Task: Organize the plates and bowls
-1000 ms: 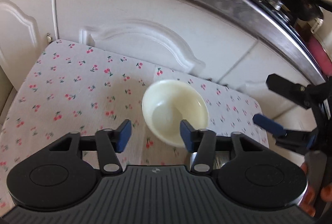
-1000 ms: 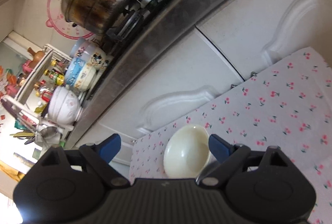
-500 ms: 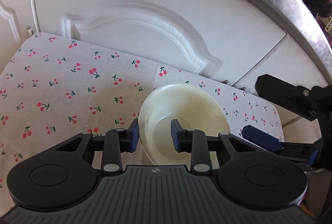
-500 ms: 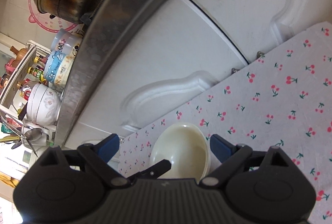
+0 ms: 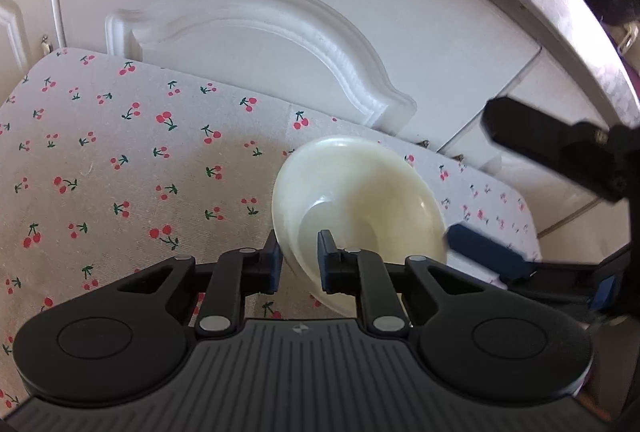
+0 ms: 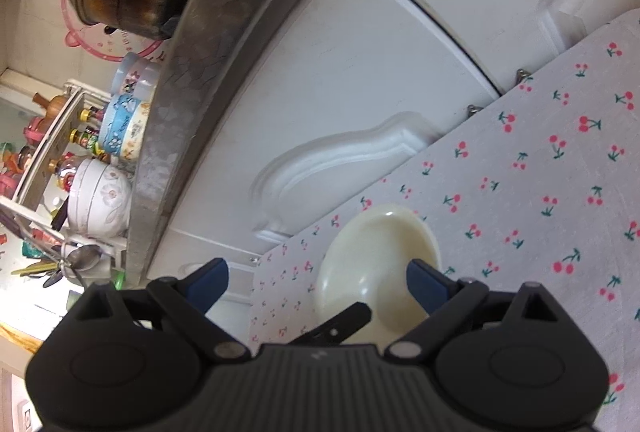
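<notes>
The cherry-print table (image 5: 120, 160) carries one cream bowl (image 5: 360, 200) near its far edge, toward the right corner. The left gripper (image 5: 298, 262) is clenched on the bowl's near rim; such a thin-edge pinch could slip or tip the bowl on lifting. The right gripper (image 6: 316, 280) gapes empty alongside and could knock it.

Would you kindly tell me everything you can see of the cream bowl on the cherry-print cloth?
The cream bowl is round, glossy and plain, probably plastic or ceramic, and empty. It sits on the cherry-print cloth near the white cabinet door. The left gripper is shut on its near rim, one pad inside, one outside. The right gripper is open, one blue finger close by the bowl's far side; contact unclear.
</notes>
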### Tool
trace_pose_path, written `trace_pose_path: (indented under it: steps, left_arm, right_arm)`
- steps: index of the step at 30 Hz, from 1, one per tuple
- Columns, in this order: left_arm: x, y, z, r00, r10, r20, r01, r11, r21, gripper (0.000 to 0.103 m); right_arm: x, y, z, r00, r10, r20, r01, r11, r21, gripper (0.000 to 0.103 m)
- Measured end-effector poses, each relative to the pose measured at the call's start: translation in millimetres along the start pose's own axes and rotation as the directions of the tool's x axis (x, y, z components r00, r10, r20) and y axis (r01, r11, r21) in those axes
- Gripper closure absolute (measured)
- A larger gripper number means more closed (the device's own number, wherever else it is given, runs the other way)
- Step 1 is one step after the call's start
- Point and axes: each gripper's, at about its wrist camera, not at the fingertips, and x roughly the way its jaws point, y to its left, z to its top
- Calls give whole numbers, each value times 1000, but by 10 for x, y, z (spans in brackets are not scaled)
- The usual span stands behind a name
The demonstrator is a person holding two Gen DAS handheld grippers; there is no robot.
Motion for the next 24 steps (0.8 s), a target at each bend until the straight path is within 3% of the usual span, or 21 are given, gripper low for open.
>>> trace_pose_path:
  steps: [5,9,24]
  left_arm:
    - [73,8,-51,1000,5,4,-5,1000,11,86]
    - [67,11,-93,1000,1,23,-2,1000,30,89]
    - [-358,158,-125,990,-20,142,5,994,107,90]
  right_arm:
    - [-71,-42,45,998,-38,56,40,999,-23,6]
    - [26,-82,57,998,-59,21,60,998,-35,5]
    - [-56,88,-90,998,43,46,-40,997,-68,2]
